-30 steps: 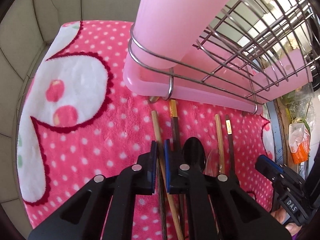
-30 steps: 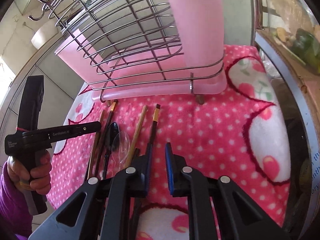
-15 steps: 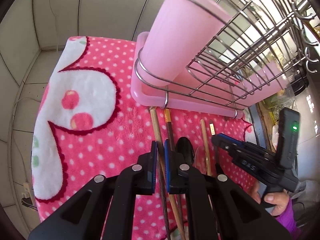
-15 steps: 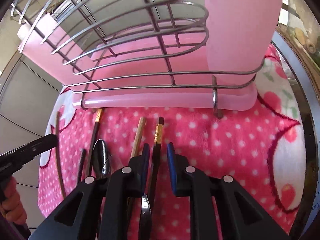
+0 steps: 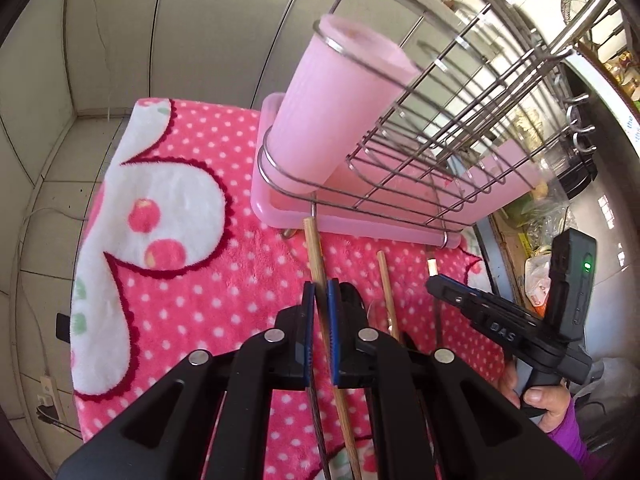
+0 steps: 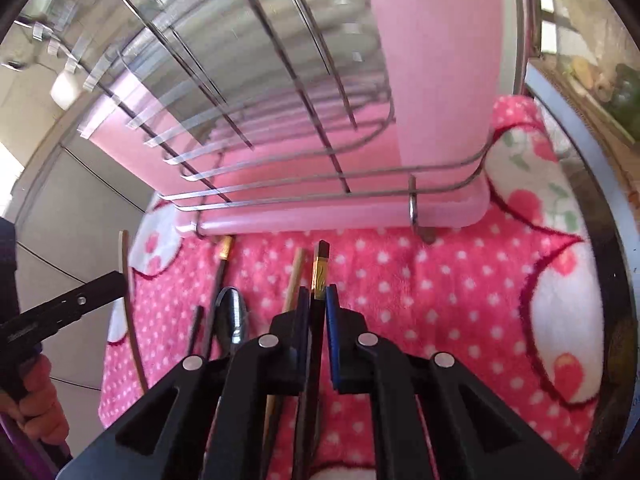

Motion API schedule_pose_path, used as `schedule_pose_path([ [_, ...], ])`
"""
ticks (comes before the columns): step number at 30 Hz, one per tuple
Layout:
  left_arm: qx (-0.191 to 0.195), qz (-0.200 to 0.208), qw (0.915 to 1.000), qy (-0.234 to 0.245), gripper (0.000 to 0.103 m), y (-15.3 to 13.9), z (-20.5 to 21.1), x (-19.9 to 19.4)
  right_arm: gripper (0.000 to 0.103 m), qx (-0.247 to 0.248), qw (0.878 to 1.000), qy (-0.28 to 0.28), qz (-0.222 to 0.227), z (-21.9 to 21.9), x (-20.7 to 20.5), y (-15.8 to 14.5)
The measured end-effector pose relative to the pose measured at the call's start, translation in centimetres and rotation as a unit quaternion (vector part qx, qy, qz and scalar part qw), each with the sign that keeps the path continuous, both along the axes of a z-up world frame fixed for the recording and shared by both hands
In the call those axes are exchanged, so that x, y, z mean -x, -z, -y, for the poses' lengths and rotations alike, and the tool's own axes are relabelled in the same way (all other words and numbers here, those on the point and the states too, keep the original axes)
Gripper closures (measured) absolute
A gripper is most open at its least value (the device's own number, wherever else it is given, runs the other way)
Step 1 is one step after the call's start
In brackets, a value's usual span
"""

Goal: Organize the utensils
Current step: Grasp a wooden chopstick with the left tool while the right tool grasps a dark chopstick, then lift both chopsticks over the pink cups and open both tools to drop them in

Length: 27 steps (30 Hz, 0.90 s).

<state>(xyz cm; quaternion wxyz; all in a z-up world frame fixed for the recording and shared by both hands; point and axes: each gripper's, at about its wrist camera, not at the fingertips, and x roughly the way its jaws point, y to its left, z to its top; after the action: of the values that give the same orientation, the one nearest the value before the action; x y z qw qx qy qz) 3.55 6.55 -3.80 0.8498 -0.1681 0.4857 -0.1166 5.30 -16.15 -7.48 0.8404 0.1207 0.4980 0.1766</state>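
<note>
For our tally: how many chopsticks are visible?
4: a wooden chopstick in the left gripper, a dark chopstick in the closing right gripper, another wooden and another dark on the blanket. Others possibly hidden.

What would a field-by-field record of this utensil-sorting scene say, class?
Surface: pink polka-dot fleece blanket
Rack: steel wire dish rack on a pink plastic drip tray
Holder: tall pink plastic cup in the rack's corner ring
Left gripper: shut on a light wooden chopstick
Right gripper: closing on a dark gold-banded chopstick
</note>
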Motion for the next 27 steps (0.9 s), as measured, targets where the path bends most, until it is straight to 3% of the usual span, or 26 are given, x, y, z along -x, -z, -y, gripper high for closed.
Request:
schedule_pose_path([
  [15,-0.005,0.108,0.994,-0.021,0.098,-7.5,-0.2,4.9,0.096,-0.048,0.987,0.033,0.151,4.4,7.7,-9.8],
  [27,-0.017,0.199,0.9792,-0.035,0.098,-14.2,-0.6,6.7,0.097,-0.039,0.971,0.031,0.233,5.6,8.8,-16.7],
])
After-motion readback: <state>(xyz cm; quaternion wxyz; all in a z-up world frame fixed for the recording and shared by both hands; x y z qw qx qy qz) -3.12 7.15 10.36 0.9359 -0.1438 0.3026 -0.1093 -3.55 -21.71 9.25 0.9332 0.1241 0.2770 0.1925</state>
